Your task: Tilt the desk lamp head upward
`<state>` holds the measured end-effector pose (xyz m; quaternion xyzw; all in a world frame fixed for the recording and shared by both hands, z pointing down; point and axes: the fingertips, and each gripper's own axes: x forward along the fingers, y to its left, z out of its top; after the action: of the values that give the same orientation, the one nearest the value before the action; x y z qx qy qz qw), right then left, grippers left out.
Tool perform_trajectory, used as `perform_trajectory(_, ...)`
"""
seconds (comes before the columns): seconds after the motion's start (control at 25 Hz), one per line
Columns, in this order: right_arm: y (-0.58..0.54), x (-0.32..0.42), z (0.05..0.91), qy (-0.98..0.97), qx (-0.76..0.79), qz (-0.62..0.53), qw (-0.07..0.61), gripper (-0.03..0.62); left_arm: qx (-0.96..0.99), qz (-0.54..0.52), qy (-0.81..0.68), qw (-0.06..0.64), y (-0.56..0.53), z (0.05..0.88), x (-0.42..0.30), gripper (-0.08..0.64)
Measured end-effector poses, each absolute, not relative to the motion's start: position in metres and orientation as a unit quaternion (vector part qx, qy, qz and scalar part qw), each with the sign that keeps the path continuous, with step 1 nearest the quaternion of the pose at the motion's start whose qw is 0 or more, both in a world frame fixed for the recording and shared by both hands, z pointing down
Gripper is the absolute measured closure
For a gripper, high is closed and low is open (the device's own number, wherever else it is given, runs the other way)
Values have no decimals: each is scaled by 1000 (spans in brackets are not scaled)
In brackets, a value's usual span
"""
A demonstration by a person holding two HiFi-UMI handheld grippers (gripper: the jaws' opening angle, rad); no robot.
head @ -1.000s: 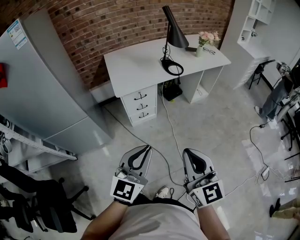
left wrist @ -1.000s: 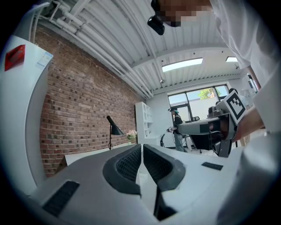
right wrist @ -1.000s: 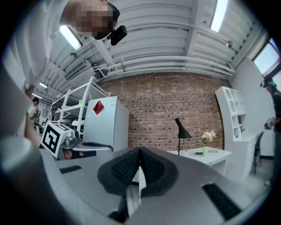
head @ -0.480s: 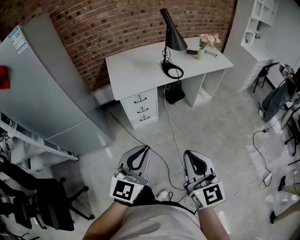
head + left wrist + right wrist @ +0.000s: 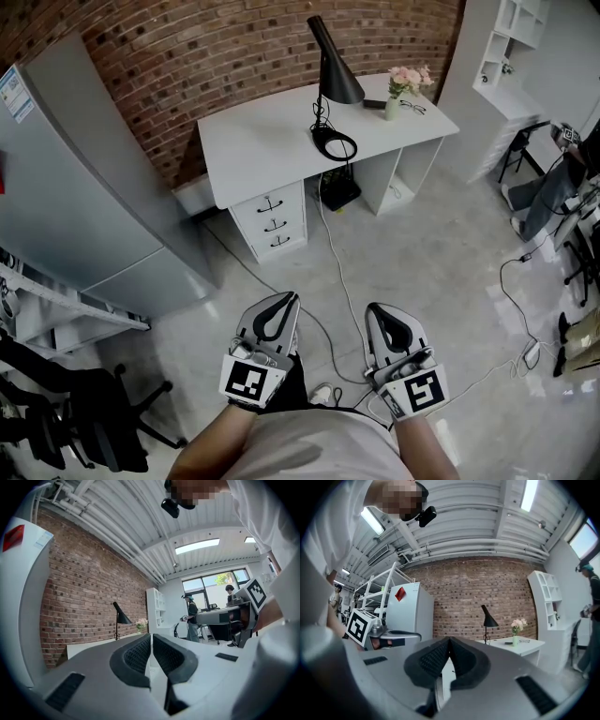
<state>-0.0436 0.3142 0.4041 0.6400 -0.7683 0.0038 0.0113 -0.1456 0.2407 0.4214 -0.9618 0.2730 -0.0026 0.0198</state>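
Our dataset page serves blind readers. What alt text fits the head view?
Seen from above, a person holds the left gripper and right gripper, both shut, over a grey floor, well short of a white desk by a brick wall. A black lamp, head down, and flowers stand on the desk.

The desk lamp (image 5: 343, 86) is black, the desk (image 5: 262, 141) white, the wall (image 5: 216, 56) red brick.

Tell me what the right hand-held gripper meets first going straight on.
The right hand-held gripper has free air ahead, then probably the desk at its drawers, left of the lamp; depth unclear.
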Motion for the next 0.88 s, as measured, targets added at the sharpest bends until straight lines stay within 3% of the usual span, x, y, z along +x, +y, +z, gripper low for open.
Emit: perform_trajectory(0.88,141,-19,412,-759,650,21,33,580,-967,5,254,-8,64,430,-111,540)
